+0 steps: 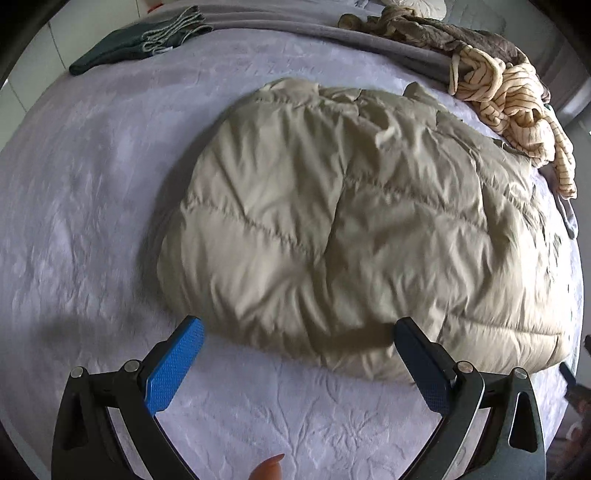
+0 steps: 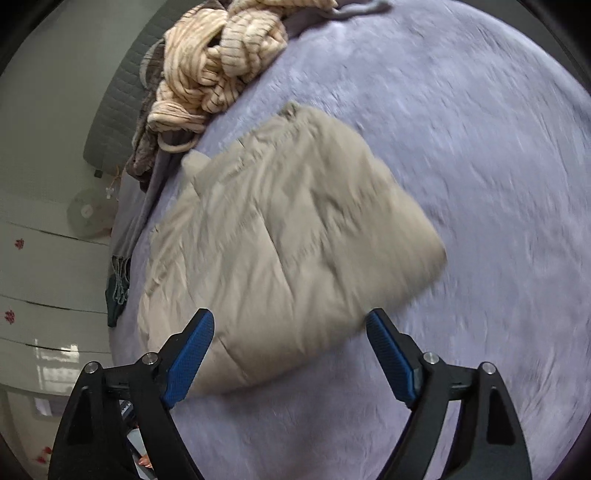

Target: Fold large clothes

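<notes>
A beige quilted puffer jacket [image 1: 354, 225] lies folded into a compact bundle on the lavender bedspread [image 1: 92, 206]. It also shows in the right wrist view [image 2: 280, 243]. My left gripper [image 1: 297, 332] is open and empty, hovering just above the jacket's near edge. My right gripper [image 2: 290, 325] is open and empty, above the jacket's near corner. Both have blue pads.
A crumpled cream striped garment [image 1: 517, 110] and a brown garment [image 1: 461, 37] lie piled at the bed's far right, also in the right wrist view [image 2: 221, 62]. A folded dark green scarf [image 1: 136, 44] lies at the far left. A grey blanket [image 1: 295, 22] runs along the far edge.
</notes>
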The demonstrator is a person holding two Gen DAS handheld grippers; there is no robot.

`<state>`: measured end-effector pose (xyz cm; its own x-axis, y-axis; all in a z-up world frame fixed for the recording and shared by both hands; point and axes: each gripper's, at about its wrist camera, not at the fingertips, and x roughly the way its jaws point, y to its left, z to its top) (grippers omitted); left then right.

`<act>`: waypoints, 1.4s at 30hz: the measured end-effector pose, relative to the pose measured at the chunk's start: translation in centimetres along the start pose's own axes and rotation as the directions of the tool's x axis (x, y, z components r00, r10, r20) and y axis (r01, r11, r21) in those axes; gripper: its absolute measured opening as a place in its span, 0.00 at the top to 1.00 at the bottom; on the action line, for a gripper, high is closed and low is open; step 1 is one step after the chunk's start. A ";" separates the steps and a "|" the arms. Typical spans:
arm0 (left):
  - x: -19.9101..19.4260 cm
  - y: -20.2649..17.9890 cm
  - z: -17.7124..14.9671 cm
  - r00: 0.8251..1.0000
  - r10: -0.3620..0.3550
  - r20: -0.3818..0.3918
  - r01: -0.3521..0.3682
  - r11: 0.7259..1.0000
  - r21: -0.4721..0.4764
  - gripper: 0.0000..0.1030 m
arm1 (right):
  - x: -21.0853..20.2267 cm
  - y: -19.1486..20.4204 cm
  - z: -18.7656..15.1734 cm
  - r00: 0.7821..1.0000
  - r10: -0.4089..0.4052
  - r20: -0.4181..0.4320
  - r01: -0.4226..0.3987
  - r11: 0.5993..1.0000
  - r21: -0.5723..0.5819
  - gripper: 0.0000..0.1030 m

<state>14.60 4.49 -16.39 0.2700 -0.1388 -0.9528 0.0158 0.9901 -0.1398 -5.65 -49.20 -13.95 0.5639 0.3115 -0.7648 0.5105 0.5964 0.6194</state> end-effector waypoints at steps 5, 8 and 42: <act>-0.1 0.6 -0.9 1.000 -0.010 -0.013 0.009 0.999 -0.045 0.00 | 1.5 -1.4 -1.2 0.999 0.018 -0.043 -0.015 0.997 0.070 0.16; 0.2 0.9 -1.1 0.999 -0.027 -0.031 0.025 0.998 -0.064 0.00 | 2.1 -1.8 -1.5 0.998 0.024 -0.055 -0.019 0.996 0.092 0.16; 6.2 6.2 1.4 0.896 -0.440 0.063 0.428 0.816 -0.389 0.00 | 8.5 -0.9 1.3 0.965 0.253 -0.066 -0.227 0.936 0.269 0.00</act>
<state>17.72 9.80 -22.74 0.2956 -0.5581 -0.7753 -0.2463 0.7396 -0.6263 -0.45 -48.08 -20.83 0.6307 0.5004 -0.5932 0.5247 0.2883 0.8010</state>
